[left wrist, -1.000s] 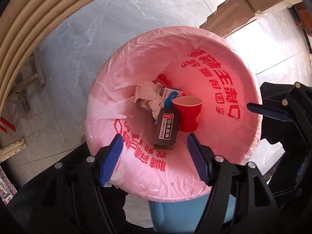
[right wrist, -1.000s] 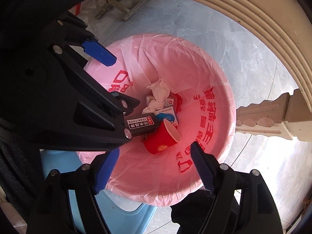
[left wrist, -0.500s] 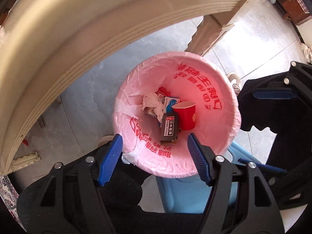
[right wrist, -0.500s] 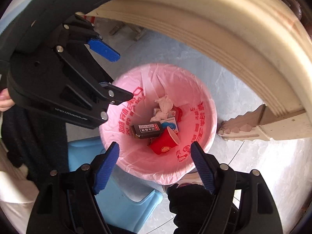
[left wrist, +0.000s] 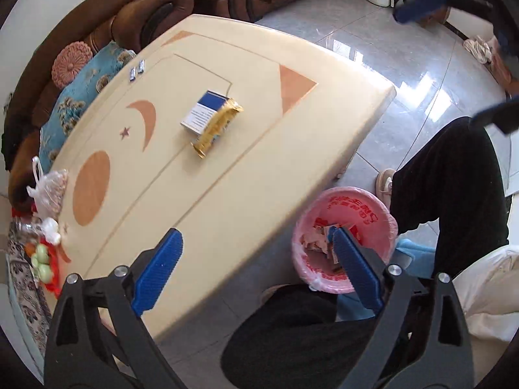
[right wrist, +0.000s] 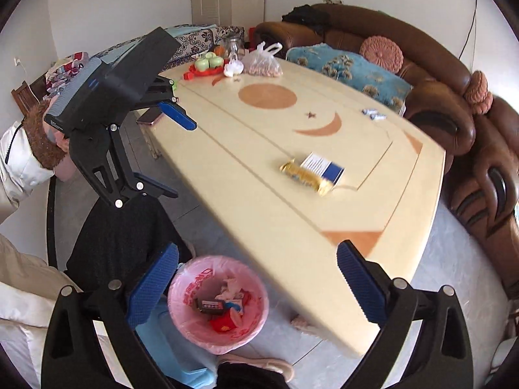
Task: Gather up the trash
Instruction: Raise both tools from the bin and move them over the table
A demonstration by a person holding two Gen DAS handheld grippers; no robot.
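Observation:
A pink-lined trash bin [left wrist: 363, 207] [right wrist: 194, 278] stands on the floor by the cream table [left wrist: 227, 201] [right wrist: 292, 227]. It holds a red cup [right wrist: 223, 324], a dark box [right wrist: 209, 306] and crumpled paper. On the table lie a gold snack wrapper [left wrist: 216, 128] [right wrist: 305, 175] and a blue-white box [left wrist: 202, 113] [right wrist: 322, 165], touching. My left gripper [left wrist: 256, 272] is open and empty above the table's near edge; it also shows in the right wrist view [right wrist: 168, 149]. My right gripper [right wrist: 256, 285] is open and empty, high above bin and table edge.
A brown sofa [right wrist: 454, 113] with a blue cushion [left wrist: 78, 97] runs behind the table. Green fruit on a red tray [right wrist: 207, 63], a jar, and a plastic bag [right wrist: 264, 61] sit at the table's far end. Two small wrapped items [right wrist: 373, 114] lie near the sofa side. The person's legs [left wrist: 454, 178] stand by the bin.
Both grippers have risen from just above the bin to well above the table. The tabletop with wrapper and box has come into view. Both jaws stay open.

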